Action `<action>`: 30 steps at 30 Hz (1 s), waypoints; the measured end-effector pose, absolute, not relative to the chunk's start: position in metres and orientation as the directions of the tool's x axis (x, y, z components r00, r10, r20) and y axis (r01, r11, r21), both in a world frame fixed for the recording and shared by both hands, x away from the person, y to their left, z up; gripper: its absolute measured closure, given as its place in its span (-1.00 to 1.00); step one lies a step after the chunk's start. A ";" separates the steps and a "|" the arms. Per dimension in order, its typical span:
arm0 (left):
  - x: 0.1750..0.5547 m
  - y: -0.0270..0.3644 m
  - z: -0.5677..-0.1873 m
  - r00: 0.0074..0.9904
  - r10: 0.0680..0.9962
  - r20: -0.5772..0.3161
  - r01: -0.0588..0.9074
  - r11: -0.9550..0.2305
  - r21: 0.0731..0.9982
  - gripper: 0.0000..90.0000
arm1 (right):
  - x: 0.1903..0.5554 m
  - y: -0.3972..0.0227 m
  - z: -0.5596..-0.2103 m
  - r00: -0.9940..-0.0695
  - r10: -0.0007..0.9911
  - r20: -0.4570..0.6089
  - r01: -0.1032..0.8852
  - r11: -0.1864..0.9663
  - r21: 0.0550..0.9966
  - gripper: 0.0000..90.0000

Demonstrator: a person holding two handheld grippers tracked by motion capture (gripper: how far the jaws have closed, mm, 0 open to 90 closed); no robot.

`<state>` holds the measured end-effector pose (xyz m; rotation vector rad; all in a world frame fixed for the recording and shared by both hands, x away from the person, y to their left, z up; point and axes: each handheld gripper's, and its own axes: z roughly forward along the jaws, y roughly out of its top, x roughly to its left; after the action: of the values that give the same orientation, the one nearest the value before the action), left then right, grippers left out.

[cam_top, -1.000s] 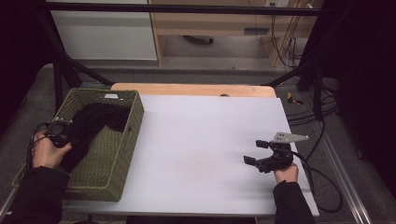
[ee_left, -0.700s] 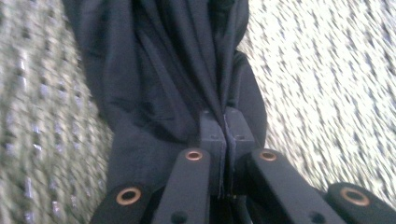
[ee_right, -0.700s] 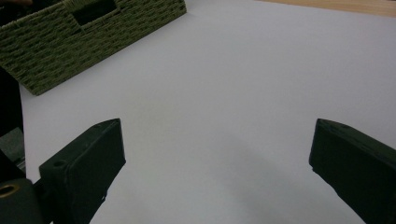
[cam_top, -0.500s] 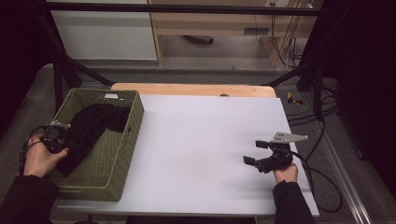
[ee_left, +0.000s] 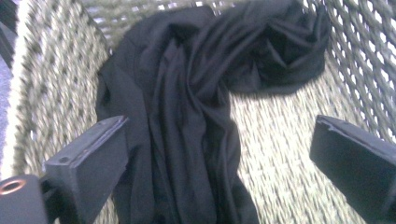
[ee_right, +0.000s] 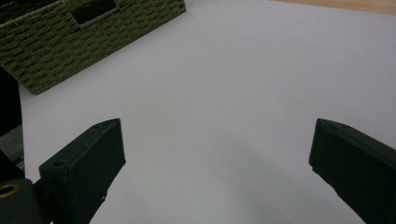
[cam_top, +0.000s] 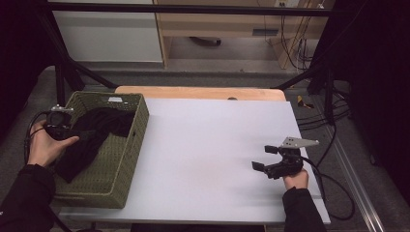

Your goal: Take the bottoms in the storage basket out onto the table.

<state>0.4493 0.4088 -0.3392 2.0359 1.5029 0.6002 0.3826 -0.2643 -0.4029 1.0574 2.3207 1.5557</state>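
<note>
the left gripper (ee_left: 219, 154), jaws just opened wide, hangs above the crumpled black cloth (ee_left: 196, 102) in the green woven basket (cam_top: 128, 145) at the white table (cam_top: 212, 145) left edge; the right gripper (cam_top: 270, 157) rests spread near the right edge.

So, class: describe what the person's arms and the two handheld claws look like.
Both forearms wear dark, black-looking sleeves. The left claw is a black unit with a black cable looping behind the hand. The right claw is black too, topped by a grey three-cornered plate, with a black cable trailing off the white table. Each has two blocky black jaws.
</note>
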 end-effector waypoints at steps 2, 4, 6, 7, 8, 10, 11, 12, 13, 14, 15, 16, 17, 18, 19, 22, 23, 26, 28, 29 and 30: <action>0.454 0.408 -0.339 0.270 0.962 0.049 0.716 -0.235 0.658 -0.91 | 0.383 -0.264 -0.403 -0.737 0.629 0.247 0.469 0.212 0.858 -0.91; 0.458 0.406 -0.341 0.266 0.961 0.077 0.707 -0.249 0.662 -0.90 | 0.383 -0.264 -0.403 -0.737 0.628 0.248 0.470 0.212 0.857 -0.91; 0.463 0.406 -0.345 0.272 0.958 0.086 0.696 -0.257 0.671 -0.87 | 0.383 -0.264 -0.403 -0.738 0.628 0.247 0.468 0.212 0.858 -0.91; 0.465 0.406 -0.347 0.270 0.958 0.100 0.695 -0.265 0.668 -0.87 | 0.383 -0.264 -0.403 -0.738 0.628 0.246 0.467 0.213 0.858 -0.91; 0.466 0.406 -0.350 0.270 0.956 0.110 0.697 -0.273 0.663 -0.86 | 0.383 -0.265 -0.403 -0.739 0.628 0.244 0.466 0.214 0.859 -0.91; 0.469 0.408 -0.356 0.265 0.955 0.129 0.705 -0.283 0.650 -0.81 | 0.383 -0.265 -0.403 -0.739 0.628 0.244 0.466 0.214 0.859 -0.91; 0.470 0.408 -0.360 0.262 0.957 0.123 0.709 -0.277 0.648 -0.79 | 0.383 -0.264 -0.403 -0.738 0.629 0.244 0.466 0.214 0.858 -0.91; 0.471 0.409 -0.363 0.262 0.959 0.113 0.711 -0.271 0.649 -0.75 | 0.383 -0.264 -0.403 -0.739 0.629 0.244 0.466 0.215 0.858 -0.91; 0.472 0.410 -0.366 0.257 0.961 0.107 0.710 -0.262 0.653 -0.73 | 0.383 -0.264 -0.403 -0.737 0.630 0.245 0.468 0.213 0.858 -0.91; 0.473 0.410 -0.368 0.250 0.962 0.106 0.710 -0.257 0.656 -0.73 | 0.383 -0.264 -0.403 -0.736 0.630 0.248 0.470 0.212 0.857 -0.91; 0.474 0.411 -0.371 0.246 0.964 0.106 0.708 -0.253 0.660 -0.73 | 0.383 -0.264 -0.404 -0.737 0.629 0.247 0.470 0.214 0.856 -0.91; 0.475 0.412 -0.373 0.245 0.963 0.109 0.709 -0.255 0.657 -0.71 | 0.383 -0.264 -0.404 -0.737 0.630 0.245 0.469 0.216 0.857 -0.91; 0.476 0.412 -0.376 0.239 0.964 0.114 0.710 -0.254 0.657 -0.71 | 0.383 -0.264 -0.404 -0.737 0.630 0.244 0.468 0.215 0.857 -0.91; 0.477 0.413 -0.378 0.238 0.964 0.120 0.715 -0.258 0.649 -0.70 | 0.383 -0.265 -0.403 -0.737 0.630 0.243 0.468 0.216 0.857 -0.91; 0.478 0.413 -0.380 0.237 0.963 0.125 0.715 -0.261 0.649 -0.69 | 0.383 -0.265 -0.404 -0.739 0.628 0.243 0.466 0.216 0.858 -0.91; 0.480 0.414 -0.383 0.234 0.963 0.135 0.721 -0.265 0.641 -0.64 | 0.383 -0.265 -0.404 -0.738 0.629 0.244 0.468 0.217 0.857 -0.91; 0.480 0.414 -0.385 0.236 0.961 0.142 0.726 -0.272 0.631 -0.60 | 0.383 -0.265 -0.404 -0.738 0.629 0.244 0.467 0.216 0.857 -0.91; 0.481 0.415 -0.388 0.229 0.961 0.157 0.735 -0.276 0.620 -0.48 | 0.383 -0.265 -0.403 -0.737 0.629 0.248 0.468 0.210 0.858 -0.91; 0.481 0.418 -0.390 0.220 0.963 0.157 0.740 -0.269 0.616 -0.42 | 0.383 -0.265 -0.403 -0.738 0.628 0.247 0.467 0.212 0.858 -0.91; 0.481 0.419 -0.392 0.217 0.964 0.156 0.742 -0.266 0.615 -0.41 | 0.383 -0.265 -0.404 -0.739 0.628 0.245 0.467 0.216 0.857 -0.91; 0.481 0.420 -0.393 0.214 0.963 0.164 0.745 -0.270 0.611 -0.37 | 0.383 -0.265 -0.404 -0.739 0.628 0.245 0.467 0.216 0.857 -0.91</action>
<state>0.4811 0.4198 -0.3928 2.0938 1.5828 0.7376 0.3828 -0.2653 -0.4036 1.0569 2.3237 1.5497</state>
